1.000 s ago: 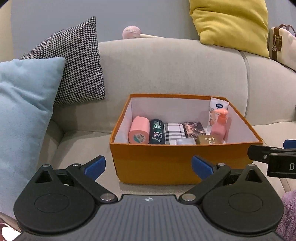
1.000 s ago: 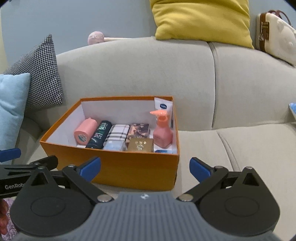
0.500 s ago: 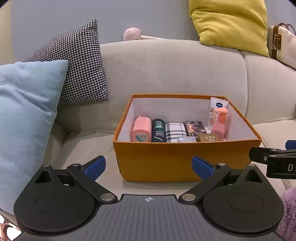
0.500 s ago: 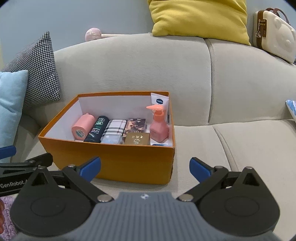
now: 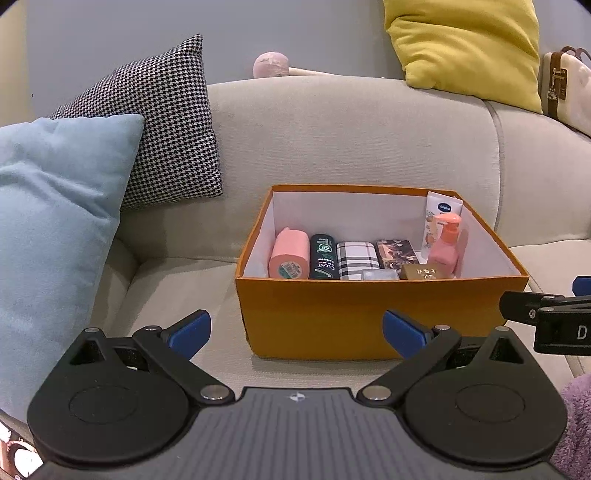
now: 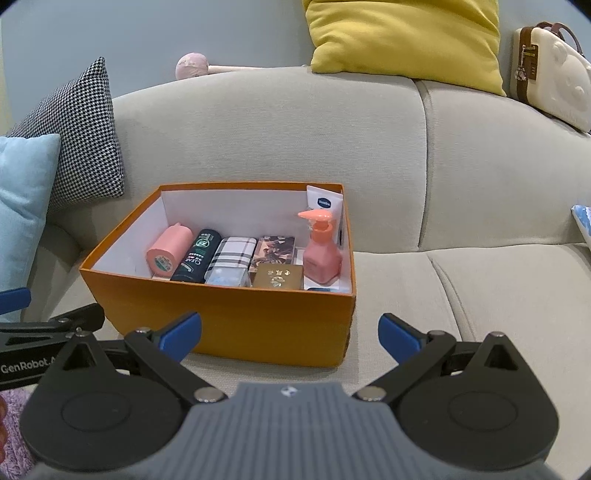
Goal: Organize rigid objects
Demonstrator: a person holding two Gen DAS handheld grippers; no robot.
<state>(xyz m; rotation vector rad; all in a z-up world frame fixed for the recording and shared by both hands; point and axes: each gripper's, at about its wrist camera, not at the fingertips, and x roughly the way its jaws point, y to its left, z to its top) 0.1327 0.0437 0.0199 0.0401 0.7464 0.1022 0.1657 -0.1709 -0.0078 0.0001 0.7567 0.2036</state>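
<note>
Both the left gripper [image 5: 296, 326] and the right gripper [image 6: 290, 330] hang wide open, empty, and have drawn back from the orange box [image 5: 376, 314], which now looks smaller at twelve o'clock on the grey sofa [image 5: 351, 140]. Inside lie a pink roll [image 5: 290, 254], dark can [image 5: 324, 257] and plaid case [image 5: 356, 258]; a pink pump bottle [image 6: 322, 251] stands upright at its two o'clock corner.

Grey sofa [image 5: 332, 122] with cushions against blue-grey wall [image 5: 110, 29].
</note>
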